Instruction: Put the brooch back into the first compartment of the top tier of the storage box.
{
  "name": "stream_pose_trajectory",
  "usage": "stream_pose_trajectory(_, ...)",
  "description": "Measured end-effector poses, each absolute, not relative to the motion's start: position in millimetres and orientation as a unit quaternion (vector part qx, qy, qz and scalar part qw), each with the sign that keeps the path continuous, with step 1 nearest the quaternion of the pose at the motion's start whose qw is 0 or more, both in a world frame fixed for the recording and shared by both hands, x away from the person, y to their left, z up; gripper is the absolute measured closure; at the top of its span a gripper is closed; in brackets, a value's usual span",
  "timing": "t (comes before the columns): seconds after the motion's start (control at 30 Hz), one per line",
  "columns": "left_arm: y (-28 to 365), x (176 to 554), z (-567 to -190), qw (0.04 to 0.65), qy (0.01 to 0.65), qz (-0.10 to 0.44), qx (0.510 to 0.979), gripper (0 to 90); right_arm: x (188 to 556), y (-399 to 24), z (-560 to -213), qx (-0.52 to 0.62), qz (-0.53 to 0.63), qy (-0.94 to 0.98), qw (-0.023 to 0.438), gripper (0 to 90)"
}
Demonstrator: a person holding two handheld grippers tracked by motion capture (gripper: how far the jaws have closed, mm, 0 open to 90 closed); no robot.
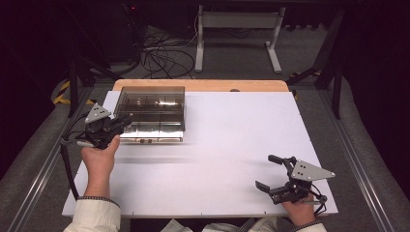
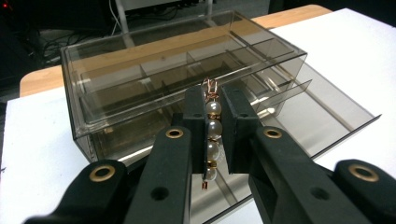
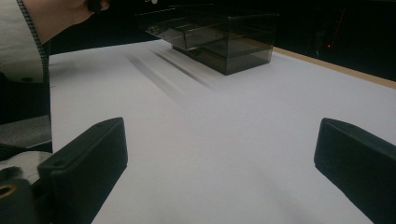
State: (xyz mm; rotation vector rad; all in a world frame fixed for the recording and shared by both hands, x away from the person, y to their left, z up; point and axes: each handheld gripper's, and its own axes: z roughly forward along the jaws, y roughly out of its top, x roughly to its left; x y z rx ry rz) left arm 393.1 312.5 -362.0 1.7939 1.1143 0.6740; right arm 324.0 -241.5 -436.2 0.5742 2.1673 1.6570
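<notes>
A smoky clear plastic drawer box (image 1: 151,104) stands at the table's back left, its bottom drawer (image 2: 322,121) pulled out toward me. My left gripper (image 1: 123,121) hovers at the box's left front corner, shut on a short string of white pearls with copper links (image 2: 213,135), held upright between the pads. In the left gripper view the box (image 2: 177,70) sits right behind the jaws. My right gripper (image 1: 269,172) rests near the table's front right, open, with nothing between its fingers. The box (image 3: 219,35) lies far ahead in the right gripper view.
The white table top (image 1: 232,140) has a wooden strip (image 1: 203,85) along its back edge. Cables (image 1: 159,55) and a grey table frame (image 1: 237,29) sit on the floor behind. A sleeve (image 3: 23,37) of the left arm appears at the right gripper view's upper left.
</notes>
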Motion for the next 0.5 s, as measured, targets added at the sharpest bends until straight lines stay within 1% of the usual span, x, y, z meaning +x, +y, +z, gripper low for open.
stream_pose_trajectory(0.5,318,398,-381,0.432,0.460,0.253,0.733,81.8,323,-242,-436,0.203,0.586,0.765,0.176,3.2)
